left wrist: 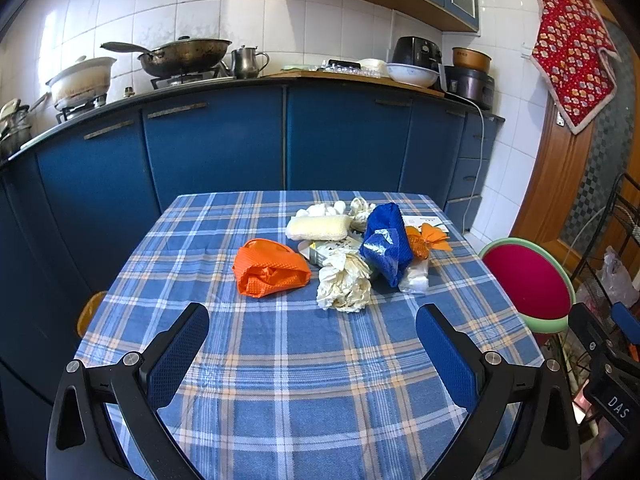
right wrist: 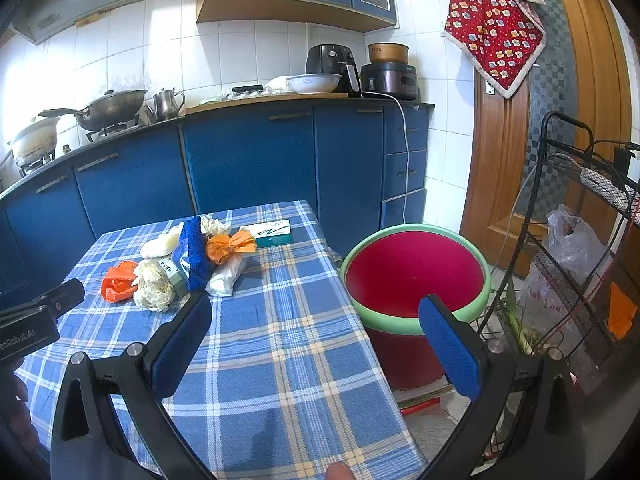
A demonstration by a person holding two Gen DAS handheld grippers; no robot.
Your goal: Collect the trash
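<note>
We hold two grippers above a counter [left wrist: 280, 360] covered with a blue plaid cloth. The left gripper [left wrist: 312, 354] has its fingers [left wrist: 178, 354] spread wide and grasping nothing; the right gripper [right wrist: 316, 350] is the same, fingers [right wrist: 450, 354] released and empty, hanging over the counter's right edge.

The trash lies in one loose heap toward the far half of the counter. We count:
- one crumpled orange plastic bag [left wrist: 270, 268], at the heap's left
- one wad of cream-white paper [left wrist: 346, 284], just beside it
- one blue mesh bag [left wrist: 386, 242], standing up in the middle
- one pale yellow sponge-like block [left wrist: 320, 227], behind
- one small orange wrapper [left wrist: 426, 240], touching the blue bag's right side
- one clear plastic packet [left wrist: 416, 278], below that wrapper
- one white and teal carton [right wrist: 268, 233], lying flat at the far right
- a few small white crumpled bits [left wrist: 324, 210] at the back; we cannot tell their number

One red bin with a pale green rim [right wrist: 416, 276] stands on the floor just beside the counter's right edge, open-topped. One black wire rack [right wrist: 580, 220] stands to its right, with one clear plastic bag [right wrist: 572, 240] on it.
</note>
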